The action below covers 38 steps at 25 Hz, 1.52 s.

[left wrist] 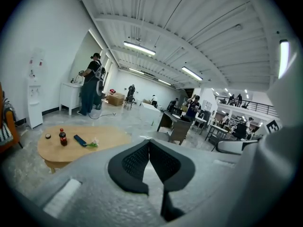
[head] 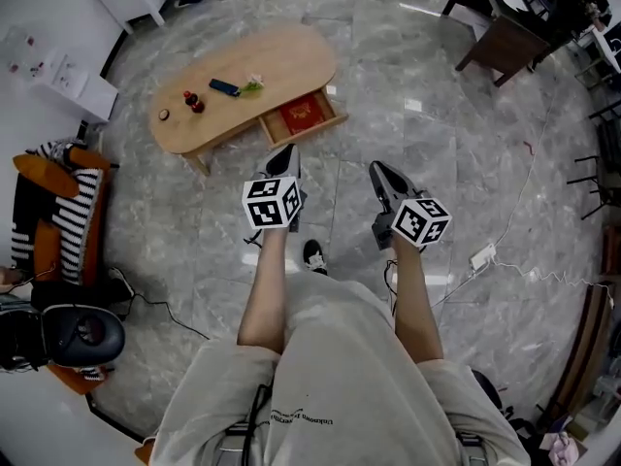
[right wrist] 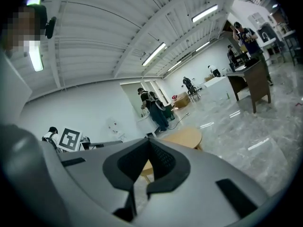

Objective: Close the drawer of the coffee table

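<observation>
The oval wooden coffee table [head: 272, 61] stands on the grey floor ahead of me. Its drawer [head: 309, 130] is pulled out on the near side, and a red flat item [head: 299, 114] lies in it. My left gripper [head: 283, 157] hangs just short of the drawer's front, its jaws shut on nothing. My right gripper [head: 379, 173] is to the right of the drawer and apart from it, also shut and empty. The left gripper view shows the left gripper [left wrist: 149, 140] and the table top [left wrist: 111, 137] beyond it. In the right gripper view the right gripper [right wrist: 149, 140] points past the table [right wrist: 188, 136].
On the table top lie a small cola bottle [head: 195, 103], a blue object [head: 223, 87] and a green sprig [head: 252, 85]. An orange chair with a striped cushion [head: 58, 212] stands at left. A power strip with cables [head: 482, 255] lies on the floor at right. A brown desk [head: 505, 42] is far right.
</observation>
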Tool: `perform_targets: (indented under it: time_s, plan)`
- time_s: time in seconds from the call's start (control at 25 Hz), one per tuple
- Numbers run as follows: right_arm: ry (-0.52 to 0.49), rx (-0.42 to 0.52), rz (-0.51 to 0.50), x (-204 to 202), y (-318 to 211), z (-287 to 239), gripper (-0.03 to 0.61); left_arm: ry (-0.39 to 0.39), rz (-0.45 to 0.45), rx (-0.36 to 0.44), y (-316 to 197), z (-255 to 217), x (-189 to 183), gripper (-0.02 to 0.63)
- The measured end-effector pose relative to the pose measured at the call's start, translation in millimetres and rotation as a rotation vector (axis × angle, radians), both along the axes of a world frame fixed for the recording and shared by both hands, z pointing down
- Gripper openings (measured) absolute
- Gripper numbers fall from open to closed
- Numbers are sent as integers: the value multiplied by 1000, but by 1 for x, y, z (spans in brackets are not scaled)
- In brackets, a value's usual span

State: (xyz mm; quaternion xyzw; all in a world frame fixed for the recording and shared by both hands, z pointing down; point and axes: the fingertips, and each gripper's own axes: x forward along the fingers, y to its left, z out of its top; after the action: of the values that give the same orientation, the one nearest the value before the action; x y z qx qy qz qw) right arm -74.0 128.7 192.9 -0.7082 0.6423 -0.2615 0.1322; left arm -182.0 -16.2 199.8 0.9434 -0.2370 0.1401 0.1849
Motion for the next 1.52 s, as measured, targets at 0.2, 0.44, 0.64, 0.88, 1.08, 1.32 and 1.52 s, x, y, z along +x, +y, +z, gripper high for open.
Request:
perform_targets:
  time_s: [0.2, 0.44, 0.64, 0.88, 1.08, 1.32, 1.52]
  plan:
    - [14, -43, -55, 3, -39, 13, 15, -19, -4, -22, -32, 16, 9, 9]
    - [56, -51, 47, 32, -54, 14, 15, -3, -50, -164, -53, 54, 9, 9]
    - [111, -114, 44, 53, -57, 30, 15, -26, -74, -177, -62, 73, 9, 9]
    - [80, -110, 43, 94, -80, 43, 15, -42, -178, -186, -87, 83, 3, 9]
    - [67, -103, -49, 134, -120, 48, 15, -41, -312, -170, -111, 78, 11, 9]
    - [58, -24, -184, 190, -154, 34, 15, -87, -422, -105, -112, 75, 51, 9]
    - [158, 38, -306, 249, -190, 21, 15, -105, -548, -100, -111, 84, 91, 9]
